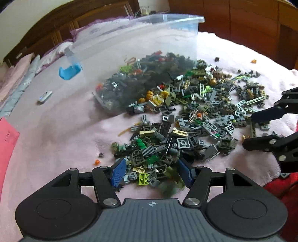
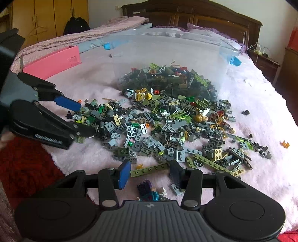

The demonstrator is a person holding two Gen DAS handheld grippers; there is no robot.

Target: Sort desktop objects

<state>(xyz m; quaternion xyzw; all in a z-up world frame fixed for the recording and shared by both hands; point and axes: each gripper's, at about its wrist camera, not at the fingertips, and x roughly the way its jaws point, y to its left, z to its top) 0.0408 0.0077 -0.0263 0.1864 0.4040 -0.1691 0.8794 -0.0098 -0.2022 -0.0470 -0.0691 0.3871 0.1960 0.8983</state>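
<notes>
A big pile of small toy bricks (image 1: 186, 119), mostly grey, green and black, spills from a clear plastic bin (image 1: 141, 48) lying on its side on a pink fuzzy blanket. The pile also shows in the right wrist view (image 2: 167, 126), with the bin (image 2: 167, 55) behind it. My left gripper (image 1: 151, 173) is open, its blue pads straddling the near edge of the pile. It shows from the side in the right wrist view (image 2: 82, 117). My right gripper (image 2: 149, 173) is open over a long olive plate (image 2: 149, 170) at the pile's near edge. It shows in the left wrist view (image 1: 247, 128).
A pink card (image 2: 54, 63) lies on the blanket at the left. A blue bin clip (image 1: 69, 71) sticks out from the bin. A small white object (image 1: 44, 96) lies apart. Stray bricks (image 2: 285, 144) dot the blanket. A wooden headboard (image 2: 195, 16) stands behind.
</notes>
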